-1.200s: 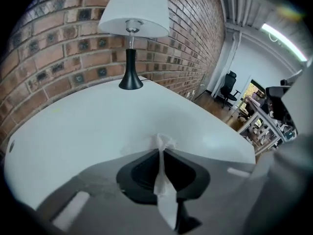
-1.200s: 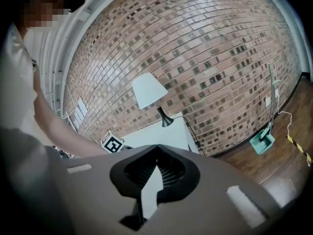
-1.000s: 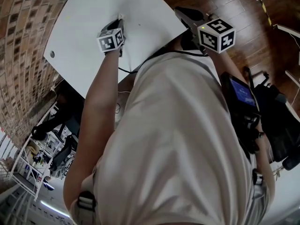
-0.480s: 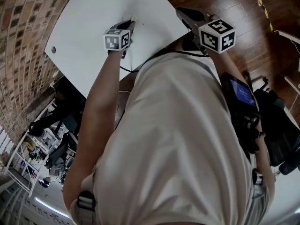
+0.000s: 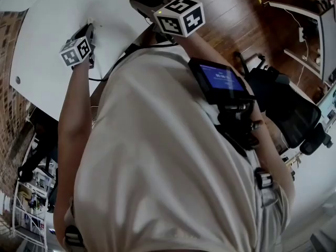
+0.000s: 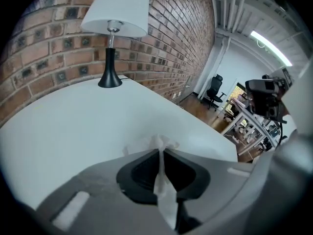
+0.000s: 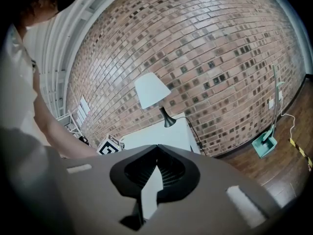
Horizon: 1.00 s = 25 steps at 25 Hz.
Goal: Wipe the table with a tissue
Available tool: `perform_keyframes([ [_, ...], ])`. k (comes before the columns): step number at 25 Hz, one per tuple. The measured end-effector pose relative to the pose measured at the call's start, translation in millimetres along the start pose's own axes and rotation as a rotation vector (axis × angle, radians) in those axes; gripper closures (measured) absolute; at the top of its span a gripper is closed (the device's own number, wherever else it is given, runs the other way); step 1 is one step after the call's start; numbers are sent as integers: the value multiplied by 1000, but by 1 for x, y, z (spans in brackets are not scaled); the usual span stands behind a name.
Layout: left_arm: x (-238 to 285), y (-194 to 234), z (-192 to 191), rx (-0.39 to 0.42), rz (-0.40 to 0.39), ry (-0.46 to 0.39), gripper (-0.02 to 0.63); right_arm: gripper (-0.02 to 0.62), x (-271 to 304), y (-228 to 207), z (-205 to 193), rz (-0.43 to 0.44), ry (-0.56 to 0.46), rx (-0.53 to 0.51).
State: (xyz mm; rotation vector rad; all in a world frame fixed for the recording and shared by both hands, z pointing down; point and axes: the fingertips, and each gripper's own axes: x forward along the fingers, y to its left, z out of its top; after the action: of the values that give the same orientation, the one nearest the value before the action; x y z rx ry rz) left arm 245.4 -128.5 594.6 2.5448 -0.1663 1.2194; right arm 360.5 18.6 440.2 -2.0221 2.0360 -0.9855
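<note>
- White tissue (image 6: 164, 192) is clamped between the jaws of the left gripper (image 6: 160, 152). Its crumpled end bunches out past the tips, down on the white table (image 6: 63, 131).
- Right gripper (image 7: 156, 147) has its jaws closed together with nothing between them, and hangs over the table's near edge.
- Lamp (image 6: 116, 28) with a white shade stands at the table's far end, beside the brick wall (image 6: 166, 38).

White tissue pinched at the tabletop

The thin, crumpled tissue (image 6: 164, 195) is clamped between the closed jaws of the left tool (image 6: 160, 151). One strip runs back between the jaws, and a small ruffled tuft pokes out past the tips, low against the surface. The tabletop (image 6: 73, 131) is plain white and smooth, with a rounded edge.
</note>
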Motion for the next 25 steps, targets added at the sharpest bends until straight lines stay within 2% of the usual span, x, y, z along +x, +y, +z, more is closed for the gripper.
perform_keyframes([
  [4,-4,19,6,-10,61,0,572,588,1,-1,0,13,-5,5],
  [6,-3,10,7,-14,77,-7,572,588,-10,-7,-3,15,-5,9],
  [8,6,5,9,-18,66,-40,572,588,-23,-17,-3,8,-4,10],
  [11,7,29,16,-27,80,-89,572,588,-19,-24,1,14,3,6],
  [15,-12,44,17,-46,163,-20,572,588,-8,-25,3,42,26,-4],
  [17,-10,40,10,-48,171,4,572,588,-6,-25,4,56,36,-10],
  [20,-9,36,7,-59,185,-11,572,588,-5,-28,7,77,47,-18],
  [25,-1,21,1,-35,146,-19,572,588,-3,-36,8,106,71,-27],
])
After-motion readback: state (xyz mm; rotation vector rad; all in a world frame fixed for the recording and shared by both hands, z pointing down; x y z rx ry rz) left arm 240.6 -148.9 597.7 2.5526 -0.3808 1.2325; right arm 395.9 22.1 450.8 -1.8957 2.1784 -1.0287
